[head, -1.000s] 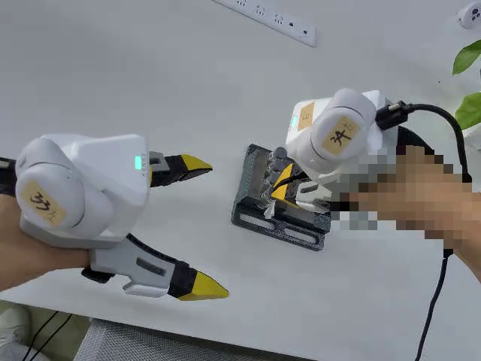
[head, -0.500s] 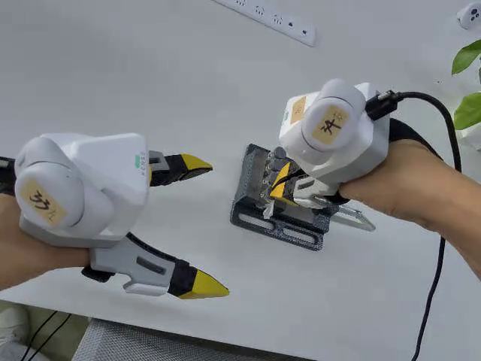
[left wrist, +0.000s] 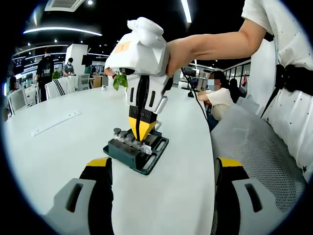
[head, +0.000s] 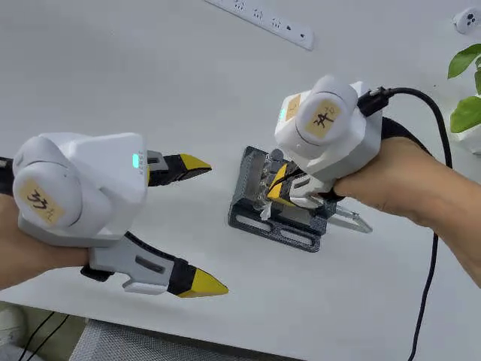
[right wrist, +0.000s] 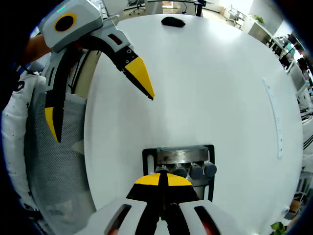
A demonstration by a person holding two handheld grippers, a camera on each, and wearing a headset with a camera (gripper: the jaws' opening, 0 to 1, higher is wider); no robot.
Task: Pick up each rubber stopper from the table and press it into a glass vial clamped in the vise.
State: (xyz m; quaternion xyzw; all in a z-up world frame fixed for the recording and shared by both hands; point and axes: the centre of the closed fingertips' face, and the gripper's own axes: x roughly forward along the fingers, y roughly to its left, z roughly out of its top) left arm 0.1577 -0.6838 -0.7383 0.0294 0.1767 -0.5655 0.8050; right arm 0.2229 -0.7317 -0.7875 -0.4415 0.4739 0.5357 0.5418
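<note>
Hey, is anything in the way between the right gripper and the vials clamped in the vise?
Nothing visible. The right gripper has its yellow tips shut and points straight down onto the row of small glass vials, topped with grey rubber stoppers, in the dark metal vise. The left gripper hangs open, well off to the side.

vials (left wrist: 123,138): clear, upright row in vise (left wrist: 154,149) | stoppers (right wrist: 196,171): grey, seated | directly under right claw (left wrist: 141,136) tips

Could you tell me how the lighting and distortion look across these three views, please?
Head view: soft even light, the vise sharp, only faint shadows. Left gripper view: fisheye bends the table; ceiling strip lights glare. Right gripper view: the power strip bows.
</note>
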